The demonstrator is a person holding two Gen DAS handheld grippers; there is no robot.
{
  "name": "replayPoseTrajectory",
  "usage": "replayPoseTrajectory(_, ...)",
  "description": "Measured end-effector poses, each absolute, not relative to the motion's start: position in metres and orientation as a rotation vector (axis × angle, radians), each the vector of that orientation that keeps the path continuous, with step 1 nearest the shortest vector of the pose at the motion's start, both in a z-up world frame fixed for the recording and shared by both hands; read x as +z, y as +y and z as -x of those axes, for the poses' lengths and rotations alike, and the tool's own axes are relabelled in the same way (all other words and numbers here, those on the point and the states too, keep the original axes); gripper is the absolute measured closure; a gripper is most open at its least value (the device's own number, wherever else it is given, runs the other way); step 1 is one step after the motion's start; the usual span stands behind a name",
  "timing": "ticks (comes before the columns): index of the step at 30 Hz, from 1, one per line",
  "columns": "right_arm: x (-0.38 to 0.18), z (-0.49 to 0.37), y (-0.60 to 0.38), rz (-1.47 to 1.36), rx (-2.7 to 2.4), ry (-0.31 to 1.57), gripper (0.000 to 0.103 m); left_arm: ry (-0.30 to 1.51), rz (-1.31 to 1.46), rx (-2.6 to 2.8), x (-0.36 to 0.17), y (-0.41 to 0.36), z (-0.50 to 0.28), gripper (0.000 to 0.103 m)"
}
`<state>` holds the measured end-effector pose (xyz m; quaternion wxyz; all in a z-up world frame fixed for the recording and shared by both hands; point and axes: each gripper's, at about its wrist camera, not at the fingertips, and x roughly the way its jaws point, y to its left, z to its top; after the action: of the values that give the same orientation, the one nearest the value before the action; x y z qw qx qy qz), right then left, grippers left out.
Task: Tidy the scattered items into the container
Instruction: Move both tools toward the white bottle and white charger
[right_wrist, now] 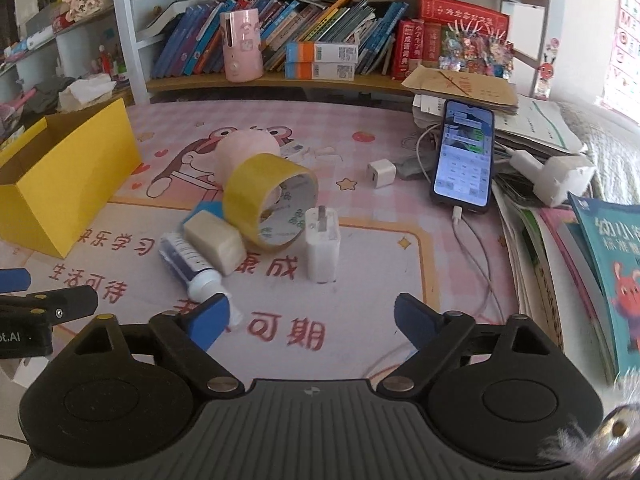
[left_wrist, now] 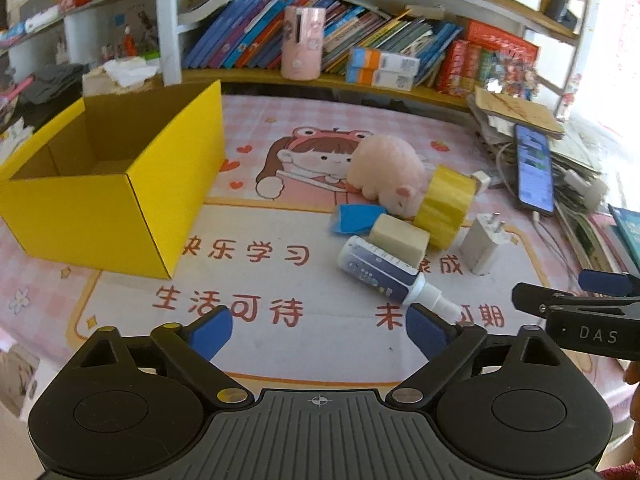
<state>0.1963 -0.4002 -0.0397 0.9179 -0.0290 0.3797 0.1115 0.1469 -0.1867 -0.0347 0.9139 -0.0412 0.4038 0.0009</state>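
An open yellow cardboard box (left_wrist: 100, 200) (right_wrist: 60, 184) stands at the left of the pink mat. Right of it lies a cluster: a pink pig toy (left_wrist: 388, 172) (right_wrist: 244, 146), a yellow tape roll (left_wrist: 444, 204) (right_wrist: 268, 200), a beige soap bar (left_wrist: 400, 240) (right_wrist: 216, 240), a blue card (left_wrist: 354, 218), a spray bottle (left_wrist: 384, 276) (right_wrist: 192, 264) and a white charger plug (left_wrist: 482, 242) (right_wrist: 322, 248). My left gripper (left_wrist: 320, 332) is open, its right finger beside the bottle's nozzle. My right gripper (right_wrist: 312, 320) is open near the plug, nothing between its pads.
A phone (right_wrist: 464, 152) on a cable leans on a paper stack at the right, with a small white adapter (right_wrist: 382, 172) beside it. Books (right_wrist: 612, 272) lie at the right edge. A shelf of books and a pink cylinder (left_wrist: 302, 42) stands behind.
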Motion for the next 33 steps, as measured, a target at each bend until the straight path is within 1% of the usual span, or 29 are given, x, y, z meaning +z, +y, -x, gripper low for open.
replayPoseTrajectory(6, -0.046, -0.220, -0.409, 0.064, 0.269, 0.802, 0.028, 0.847, 0.109, 0.044, -0.039, -0.195, -0.163, 0.014)
replayPoseTrajectory(11, -0.050, -0.237, -0.409, 0.078, 0.294, 0.810, 0.032, 0.869, 0.122, 0.032, -0.045, -0.203, -0.179, 0.024)
replayPoseTrajectory(13, -0.051, -0.244, -0.408, 0.087, 0.301, 0.811, 0.032, 0.880, 0.136, 0.020, -0.048, -0.206, -0.187, 0.031)
replayPoseTrajectory(15, -0.053, -0.252, -0.407, 0.094, 0.306, 0.817, 0.034, 0.898, 0.158, 0.010, -0.052, -0.209, -0.198, 0.034)
replayPoseTrajectory(21, -0.058, -0.273, -0.400, 0.119, 0.325, 0.833, 0.039, 0.945, 0.232, 0.023, -0.062, -0.207, -0.218, 0.035)
replayPoseTrajectory(29, -0.071, -0.300, -0.394, 0.114, 0.334, 0.881, 0.044, 0.952, 0.236, 0.030, -0.060, -0.206, -0.229, 0.035)
replayPoseTrajectory(33, -0.076, -0.306, -0.389, 0.121, 0.350, 0.892, 0.051, 0.968, 0.242, 0.028, -0.062, -0.207, -0.235, 0.035)
